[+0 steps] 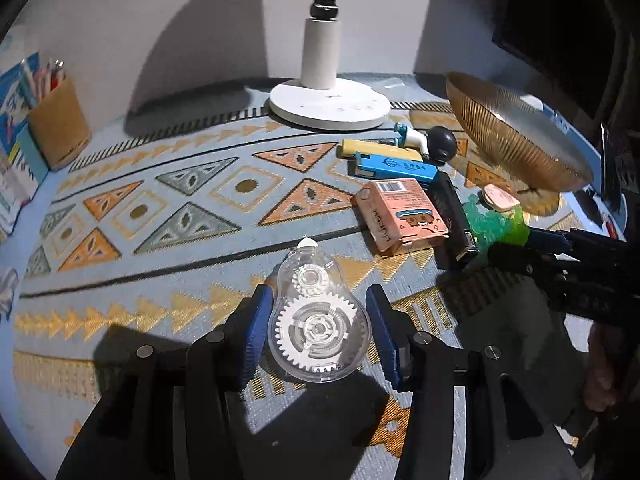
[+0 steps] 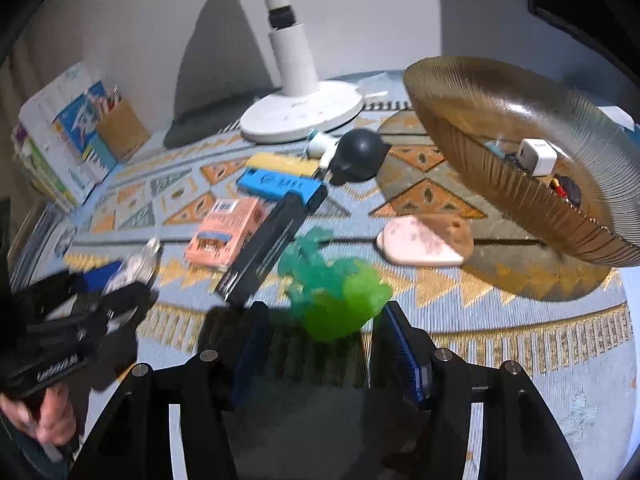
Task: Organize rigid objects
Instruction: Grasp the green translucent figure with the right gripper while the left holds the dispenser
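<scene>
Two grippers over a patterned table mat, one on a clear correction-tape dispenser, the other around a green toy.

On the left, the left gripper has its blue pads against the dispenser's sides, gripping it near the mat's front edge; white gears show through its transparent shell. The pink box at mid-mat carries a barcode and print too small to read. The blue stapler bears an illegible logo. The right gripper stands part-open around the translucent green toy; contact cannot be told through the blur. The ribbed amber bowl is cut off at right.
</scene>
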Tool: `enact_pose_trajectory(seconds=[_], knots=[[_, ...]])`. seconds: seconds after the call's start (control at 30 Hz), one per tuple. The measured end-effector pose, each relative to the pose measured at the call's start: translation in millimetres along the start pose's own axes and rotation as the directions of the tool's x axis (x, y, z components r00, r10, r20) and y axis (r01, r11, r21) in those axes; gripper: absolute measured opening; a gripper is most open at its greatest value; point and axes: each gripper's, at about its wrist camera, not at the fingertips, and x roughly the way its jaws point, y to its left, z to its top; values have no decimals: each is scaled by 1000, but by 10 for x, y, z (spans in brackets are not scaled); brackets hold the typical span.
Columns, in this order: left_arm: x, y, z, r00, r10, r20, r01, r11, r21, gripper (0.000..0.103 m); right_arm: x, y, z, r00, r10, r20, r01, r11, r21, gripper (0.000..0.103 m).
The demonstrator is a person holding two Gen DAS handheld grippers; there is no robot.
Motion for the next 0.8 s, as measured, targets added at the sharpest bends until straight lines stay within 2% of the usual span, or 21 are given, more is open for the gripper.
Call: enact_pose_trajectory(seconds=[0.07, 0.1, 0.23, 0.4, 0.43, 0.53, 0.57, 0.67, 0.73, 0.8], knots=[[25, 34, -28, 1000, -9, 2, 9, 1000, -16, 45, -29, -36, -14, 1000, 4, 3, -4, 1000, 12, 37], [25, 33, -27, 1000, -8, 5, 8, 1000, -18, 45, -54, -53, -32, 1000, 20, 5, -20, 1000, 12, 35], [-25, -34, -46, 999, 8, 45, -9, 1000, 9, 45, -255, -126, -157, 999, 23, 34, -24, 1000, 12, 35], [-54, -110, -70, 997, 27, 70, -30, 998, 53, 45, -400, -187, -317, 991, 130, -14, -130, 991, 9, 35], [-57, -108, -72, 997, 25, 71, -29, 998, 52, 45, -414, -187, -351, 992, 127, -26, -127, 992, -3, 35], [-65, -73, -73, 997, 13, 72, -16, 999, 34, 45, -412, -221, -455, 997, 32, -66, -35, 998, -47, 35], [-66, -58, -70, 997, 8, 72, -10, 1000, 27, 45, -442, -272, -481, 997, 39, -66, -41, 999, -33, 35], [-69, -39, -72, 997, 1, 73, -2, 1000, 16, 45, -517, -405, -515, 998, 13, -65, -11, 1000, 20, 44], [-69, -43, -73, 997, 0, 73, -1, 1000, 16, 45, -555, -468, -539, 998, -5, -60, 8, 999, 48, 60], [-70, -50, -77, 997, -1, 73, 0, 1000, 20, 45, -571, -474, -578, 998, -18, -61, 21, 998, 52, 60]])
